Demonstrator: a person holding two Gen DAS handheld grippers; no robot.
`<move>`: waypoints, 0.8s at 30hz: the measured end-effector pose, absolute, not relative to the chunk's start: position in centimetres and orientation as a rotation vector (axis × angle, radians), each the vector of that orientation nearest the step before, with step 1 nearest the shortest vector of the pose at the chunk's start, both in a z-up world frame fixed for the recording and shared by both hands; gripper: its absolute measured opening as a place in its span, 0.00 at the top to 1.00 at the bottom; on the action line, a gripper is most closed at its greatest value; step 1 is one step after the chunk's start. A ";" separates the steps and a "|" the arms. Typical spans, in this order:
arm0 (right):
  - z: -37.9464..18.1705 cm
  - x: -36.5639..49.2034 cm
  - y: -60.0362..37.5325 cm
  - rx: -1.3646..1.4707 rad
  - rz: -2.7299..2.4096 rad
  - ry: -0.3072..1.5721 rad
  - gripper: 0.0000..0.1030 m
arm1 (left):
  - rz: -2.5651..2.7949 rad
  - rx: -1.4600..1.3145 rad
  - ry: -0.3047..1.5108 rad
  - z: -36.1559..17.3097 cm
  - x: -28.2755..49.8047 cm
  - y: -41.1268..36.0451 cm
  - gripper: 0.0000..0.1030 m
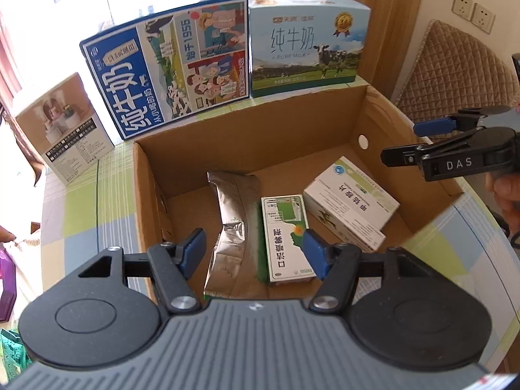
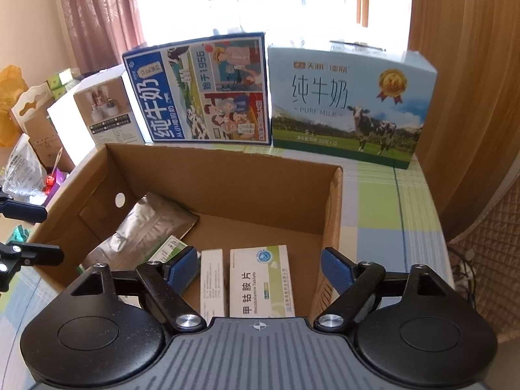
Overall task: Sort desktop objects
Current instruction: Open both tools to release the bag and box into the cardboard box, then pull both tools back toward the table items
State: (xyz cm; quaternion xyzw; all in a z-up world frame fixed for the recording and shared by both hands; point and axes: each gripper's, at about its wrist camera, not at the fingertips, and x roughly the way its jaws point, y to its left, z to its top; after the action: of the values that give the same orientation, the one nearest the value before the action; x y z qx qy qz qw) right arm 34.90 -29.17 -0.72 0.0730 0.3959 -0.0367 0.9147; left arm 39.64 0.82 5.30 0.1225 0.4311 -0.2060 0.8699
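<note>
An open cardboard box [image 1: 247,130] [image 2: 224,165] stands on the checked tablecloth. Inside lie a silver foil pouch [image 1: 232,214] [image 2: 146,227], a green-and-white medicine box [image 1: 282,227] [image 2: 169,248] and a white tablet box [image 1: 354,201] [image 2: 260,279]. My left gripper [image 1: 253,253] is open and empty, hovering over the box's near side above the pouch and green box. My right gripper [image 2: 258,269] is open and empty above the white tablet box; it also shows in the left wrist view [image 1: 403,143] over the box's right wall.
Two milk cartons, blue [image 1: 169,65] [image 2: 201,91] and pale [image 1: 308,42] [image 2: 351,104], stand behind the box, with a small white product box [image 1: 65,126] [image 2: 107,110] to their left. A quilted chair [image 1: 455,74] is at the right. Clutter [image 2: 26,162] lies far left.
</note>
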 end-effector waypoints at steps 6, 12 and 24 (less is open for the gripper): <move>1.4 31.7 -28.0 0.116 -0.064 0.791 0.16 | -0.435 0.245 0.875 7.3 36.8 1.4 0.41; 3.0 28.4 -26.5 0.074 -0.052 0.784 0.13 | -0.444 0.254 0.867 8.5 33.3 1.7 0.38; 3.6 21.3 -23.3 -0.038 0.003 0.823 0.06 | -0.467 0.243 0.887 7.5 25.6 2.5 0.25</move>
State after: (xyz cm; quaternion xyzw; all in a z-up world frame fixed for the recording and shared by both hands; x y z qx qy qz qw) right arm 21.29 -23.31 3.59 -0.0186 0.3997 0.0015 0.9164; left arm 25.62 2.52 7.52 0.1163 0.4243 -0.2234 0.8698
